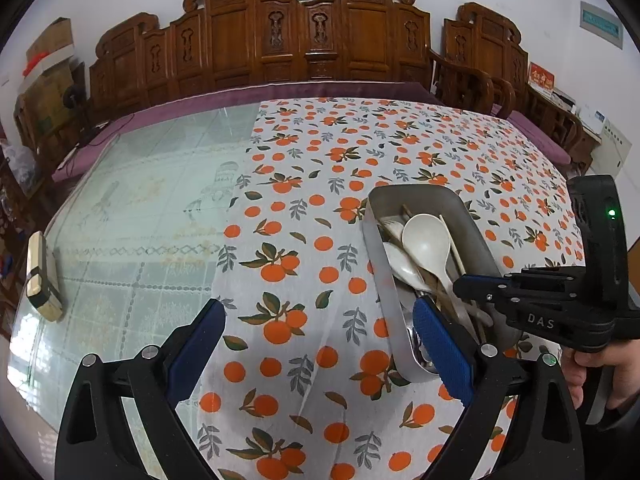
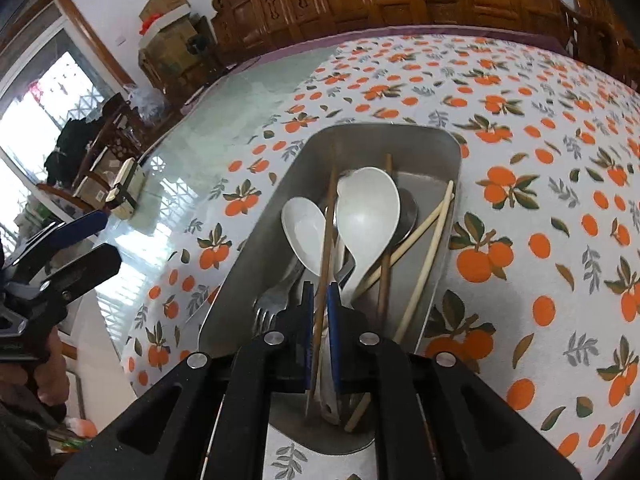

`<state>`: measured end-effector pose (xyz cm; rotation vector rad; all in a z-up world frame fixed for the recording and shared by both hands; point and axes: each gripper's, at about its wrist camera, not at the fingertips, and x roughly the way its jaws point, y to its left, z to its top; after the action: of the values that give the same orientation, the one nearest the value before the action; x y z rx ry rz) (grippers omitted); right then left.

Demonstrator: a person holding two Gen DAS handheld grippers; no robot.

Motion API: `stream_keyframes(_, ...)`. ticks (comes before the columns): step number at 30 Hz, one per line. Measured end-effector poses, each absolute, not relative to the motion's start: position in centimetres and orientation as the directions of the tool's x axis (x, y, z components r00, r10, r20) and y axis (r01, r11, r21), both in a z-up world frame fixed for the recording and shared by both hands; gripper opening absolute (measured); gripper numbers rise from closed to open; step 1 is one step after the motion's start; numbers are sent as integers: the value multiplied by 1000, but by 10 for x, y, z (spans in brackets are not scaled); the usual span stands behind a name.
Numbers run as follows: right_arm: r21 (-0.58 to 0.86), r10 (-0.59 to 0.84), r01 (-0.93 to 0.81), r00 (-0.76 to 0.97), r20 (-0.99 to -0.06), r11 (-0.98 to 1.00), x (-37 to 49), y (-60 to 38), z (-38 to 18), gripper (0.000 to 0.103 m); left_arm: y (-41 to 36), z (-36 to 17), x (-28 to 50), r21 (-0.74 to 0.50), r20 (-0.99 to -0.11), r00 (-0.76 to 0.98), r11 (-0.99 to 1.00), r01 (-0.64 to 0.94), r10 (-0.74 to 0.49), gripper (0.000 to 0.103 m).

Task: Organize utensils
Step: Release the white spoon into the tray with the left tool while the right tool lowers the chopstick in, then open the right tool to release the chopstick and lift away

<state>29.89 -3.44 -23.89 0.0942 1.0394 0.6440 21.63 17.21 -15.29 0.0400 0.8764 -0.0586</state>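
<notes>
A metal tray (image 2: 432,148) (image 1: 476,216) on the orange-print cloth holds two white spoons (image 2: 370,208) (image 1: 426,236), a fork (image 2: 272,300), dark chopsticks and pale chopsticks (image 2: 428,248). My right gripper (image 2: 319,296) is inside the tray's near end, shut on a dark chopstick (image 2: 328,224) that runs forward between the blue pads. It also shows in the left wrist view (image 1: 464,286), reaching into the tray. My left gripper (image 1: 316,320) is open and empty above the cloth just left of the tray, its right finger (image 1: 440,344) over the tray's near rim.
A small cream box with a black band (image 1: 42,276) (image 2: 126,190) lies on the glass-topped table at the left. Carved wooden chairs (image 1: 280,40) line the far side. The orange-print cloth (image 1: 304,216) covers the table's right part.
</notes>
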Motion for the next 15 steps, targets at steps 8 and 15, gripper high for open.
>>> stream_keyframes(8, 239, 495, -524, 426, -757, 817, 274, -44, -217, 10, 159, -148, 211, 14, -760, 650, 998, 63, -31, 91)
stream_keyframes(15, 188, 480, -522, 506, -717, 832, 247, -80, -191, 10, 132, -139, 200, 23, -740, 672, 998, 60, -24, 91)
